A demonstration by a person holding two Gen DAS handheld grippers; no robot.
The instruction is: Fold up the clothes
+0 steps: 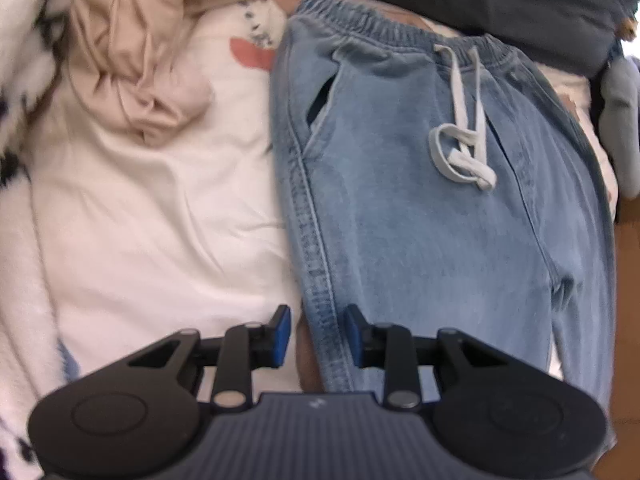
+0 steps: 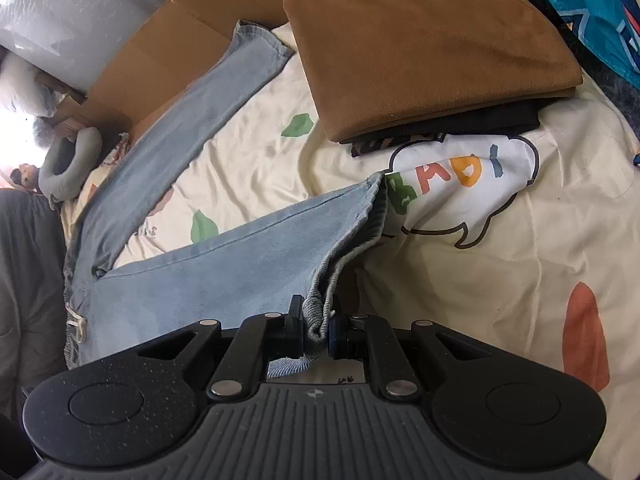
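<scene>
Your right gripper (image 2: pixel 317 330), at the bottom centre of the right wrist view, is clamped on the bunched hem of one leg of the light blue jeans (image 2: pixel 224 264); the cloth is pinched between both pads. From there that leg runs toward the left of the frame, where it joins the other leg, which stretches up toward the upper centre. The jeans lie on a cream bedsheet (image 2: pixel 500 280) with coloured prints. Farther off, in the upper right, a folded brown garment (image 2: pixel 420 40) sits on top of a folded black one (image 2: pixel 480 122). Brown cardboard (image 2: pixel 160 60) lies in the upper left, touching the far leg.

In the left wrist view, your left gripper (image 1: pixel 316 336) hangs at the bottom centre with its jaws partly apart. The side seam of the jeans (image 1: pixel 400 220) lies between the blue pads, and they do not press on it. Beyond, the white drawstring (image 1: pixel 464 136) rests below the elastic waistband. A crumpled beige garment (image 1: pixel 140 60) lies in the upper left.
</scene>
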